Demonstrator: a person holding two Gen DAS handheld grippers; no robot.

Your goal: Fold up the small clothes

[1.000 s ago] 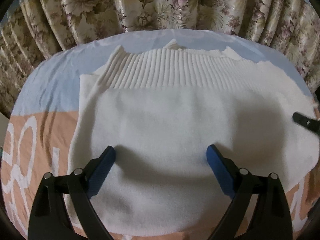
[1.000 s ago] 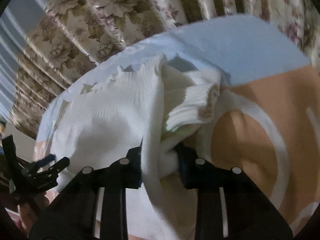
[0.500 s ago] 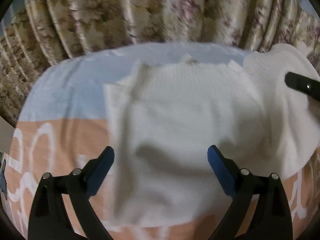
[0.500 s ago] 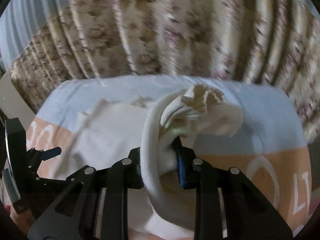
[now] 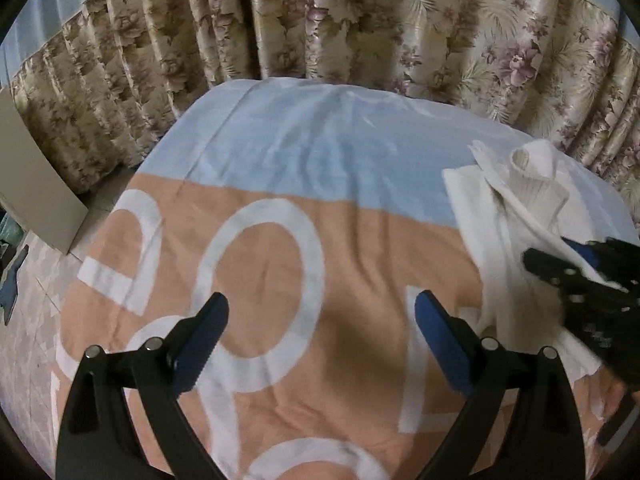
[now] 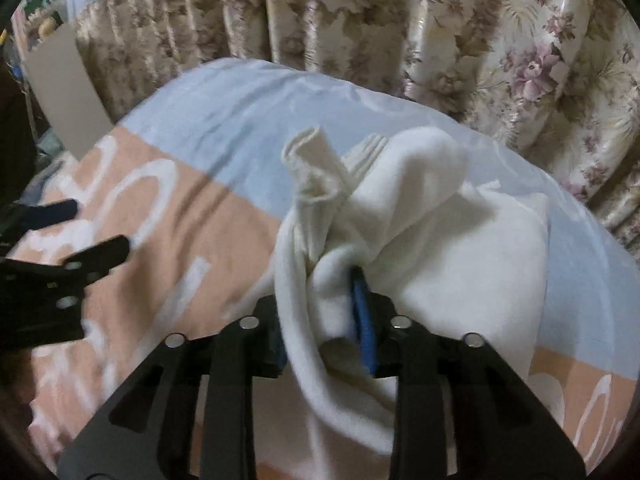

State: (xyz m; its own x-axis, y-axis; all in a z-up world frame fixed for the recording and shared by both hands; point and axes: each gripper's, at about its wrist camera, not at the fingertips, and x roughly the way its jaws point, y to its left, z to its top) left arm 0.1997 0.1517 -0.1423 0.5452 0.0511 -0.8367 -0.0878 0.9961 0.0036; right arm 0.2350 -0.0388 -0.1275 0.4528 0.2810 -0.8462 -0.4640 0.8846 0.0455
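White knit sweater (image 6: 440,248) bunched between the right gripper's (image 6: 324,320) clamped jaws; left gripper (image 5: 320,320) spread wide, holding nothing

My left claw (image 5: 322,312) hangs over the bedsheet (image 5: 280,168), nothing between its fingers; the sweater (image 6: 440,248) lies bunched to its right, pinched in my right claw (image 6: 320,312); the curtain (image 5: 320,20) stands behind the bed; a board (image 5: 36,188) leans at far left.

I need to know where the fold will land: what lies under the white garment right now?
The white garment, bunched in the right gripper, rests on the blue-and-peach bedsheet. Whatever sits directly beneath the bundle is covered by the cloth.
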